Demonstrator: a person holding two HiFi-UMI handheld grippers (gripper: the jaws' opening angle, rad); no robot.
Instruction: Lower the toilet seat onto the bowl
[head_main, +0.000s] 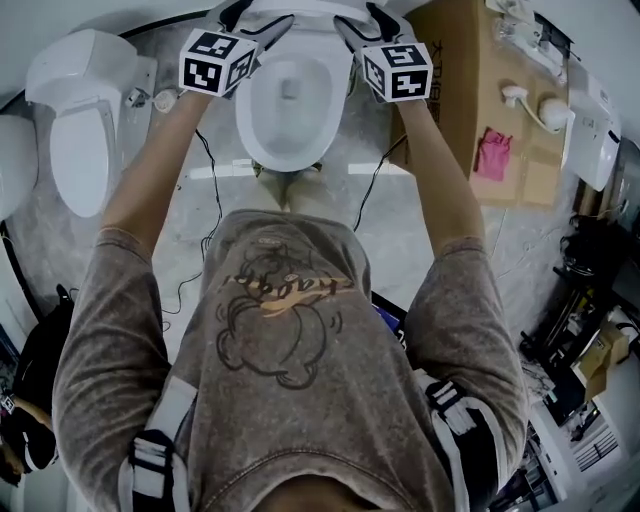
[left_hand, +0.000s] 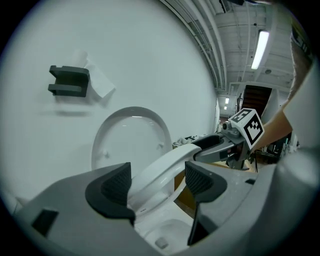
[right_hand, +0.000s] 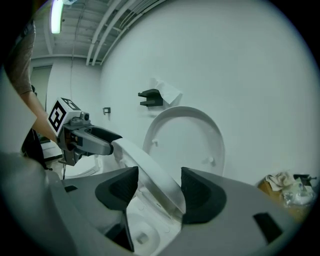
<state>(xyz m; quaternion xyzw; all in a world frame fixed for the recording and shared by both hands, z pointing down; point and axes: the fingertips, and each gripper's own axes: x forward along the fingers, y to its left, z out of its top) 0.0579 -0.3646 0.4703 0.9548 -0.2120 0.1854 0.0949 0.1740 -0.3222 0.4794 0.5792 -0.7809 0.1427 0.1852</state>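
Observation:
The white toilet seat is half raised over the bowl, tilted between the bowl and the upright lid. My left gripper is shut on the seat's left side. On the seat's right side my right gripper is shut as well. From the head view, the left gripper and the right gripper flank the top of the bowl. Each gripper shows in the other's view, clamped on the seat ring. The lid leans against the wall.
A second white toilet stands to the left. A cardboard box with a pink cloth is at the right. Thin cables run over the floor near the bowl. A black holder is on the wall above the lid.

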